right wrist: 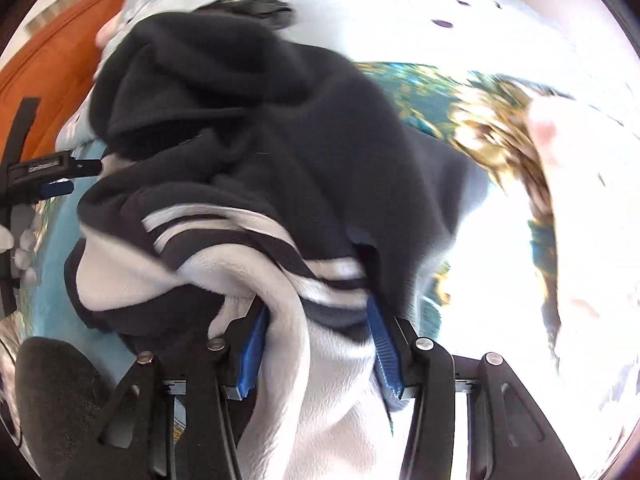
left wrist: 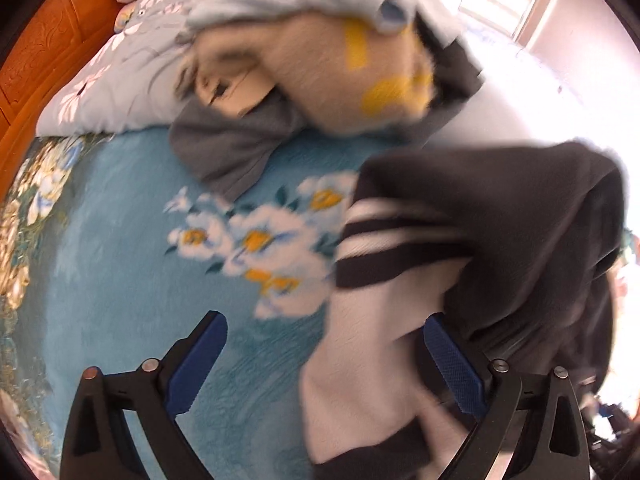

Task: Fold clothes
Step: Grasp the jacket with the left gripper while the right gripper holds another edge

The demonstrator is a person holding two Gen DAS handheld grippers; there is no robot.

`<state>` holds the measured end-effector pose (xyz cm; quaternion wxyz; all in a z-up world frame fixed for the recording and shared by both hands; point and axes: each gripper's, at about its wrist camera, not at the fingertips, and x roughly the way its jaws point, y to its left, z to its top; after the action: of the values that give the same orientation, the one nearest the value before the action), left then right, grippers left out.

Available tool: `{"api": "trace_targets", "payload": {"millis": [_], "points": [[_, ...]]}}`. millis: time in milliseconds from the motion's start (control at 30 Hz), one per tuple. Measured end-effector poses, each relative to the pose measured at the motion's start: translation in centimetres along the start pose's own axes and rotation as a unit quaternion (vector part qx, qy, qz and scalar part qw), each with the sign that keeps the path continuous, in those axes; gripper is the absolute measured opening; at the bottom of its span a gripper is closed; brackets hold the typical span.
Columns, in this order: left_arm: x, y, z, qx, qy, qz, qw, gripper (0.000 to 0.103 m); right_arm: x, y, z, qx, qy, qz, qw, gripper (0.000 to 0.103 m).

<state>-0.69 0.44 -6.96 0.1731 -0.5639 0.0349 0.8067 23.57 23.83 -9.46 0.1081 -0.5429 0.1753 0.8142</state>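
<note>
A black hoodie with white stripes and a white panel [left wrist: 460, 220] lies bunched on the teal floral blanket [left wrist: 120, 260]. My left gripper [left wrist: 325, 318] is open wide above the blanket. The garment's white part reaches in beside its right finger [left wrist: 452, 364], and the pads do not press on it. In the right wrist view the same hoodie [right wrist: 248, 152] heaps up in front of my right gripper [right wrist: 318, 320]. A thick fold of white and striped cloth fills the gap between its blue pads, which are shut on it. The left gripper [right wrist: 52, 176] shows at the left edge.
A beige garment with yellow print [left wrist: 340, 68] and a grey garment [left wrist: 232, 144] lie further back on the bed. Behind them is a grey flowered pillow [left wrist: 120, 80] against an orange wooden headboard [left wrist: 32, 52]. A gloved hand [right wrist: 20, 240] shows at the left. Bright window light washes out the right side.
</note>
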Motion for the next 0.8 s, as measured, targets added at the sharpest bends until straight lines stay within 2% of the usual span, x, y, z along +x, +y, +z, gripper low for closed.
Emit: {"api": "trace_targets", "payload": {"millis": [133, 267, 333, 433, 500, 567, 600, 633, 667, 733, 800], "points": [[-3.9, -3.4, 2.0, 0.051, -0.061, -0.032, 0.9964, 0.100, 0.2, -0.9, -0.5, 0.009, 0.014, 0.007, 1.000, 0.050], [-5.2, -7.2, 4.5, 0.126, -0.086, -0.022, 0.9881, 0.100, 0.2, -0.7, -0.1, 0.012, 0.019, 0.009, 1.000, 0.050], [-4.6, -8.5, 5.1, 0.151, -0.085, -0.014, 0.9848, 0.100, 0.1, -0.6, 0.2, 0.012, 0.022, 0.008, 1.000, 0.050], [-1.9, -9.3, 5.8, 0.165, -0.055, 0.002, 0.9847, 0.100, -0.5, -0.8, 0.4, 0.017, 0.021, 0.013, 1.000, 0.051], [-0.4, -9.2, 5.9, 0.158, -0.036, 0.002, 0.9869, 0.091, -1.0, -1.0, 0.5, 0.020, 0.020, 0.017, 0.999, 0.051], [0.4, -8.7, 5.6, 0.129, -0.023, -0.014, 0.9913, 0.069, -1.6, -1.1, 0.6, 0.024, 0.017, 0.021, 0.999, 0.051], [0.7, -8.3, 5.4, 0.108, -0.017, -0.026, 0.9937, 0.063, -1.9, -1.2, 0.6, 0.025, 0.014, 0.023, 0.999, 0.051], [0.8, -7.8, 5.4, 0.087, -0.014, -0.036, 0.9954, 0.049, -2.3, -1.2, 0.6, 0.027, 0.012, 0.025, 0.999, 0.051], [0.8, -7.3, 5.1, 0.065, -0.014, -0.043, 0.9969, 0.028, -2.6, -1.3, 0.8, 0.029, 0.009, 0.028, 0.999, 0.051], [0.6, -6.4, 4.9, 0.029, -0.014, -0.046, 0.9984, 0.007, -3.2, -1.5, 1.1, 0.034, 0.004, 0.035, 0.999, 0.051], [0.4, -5.1, 4.1, -0.009, -0.018, -0.067, 0.9975, 0.007, -3.7, -1.7, 1.4, 0.036, -0.001, 0.038, 0.999, 0.052]]}}
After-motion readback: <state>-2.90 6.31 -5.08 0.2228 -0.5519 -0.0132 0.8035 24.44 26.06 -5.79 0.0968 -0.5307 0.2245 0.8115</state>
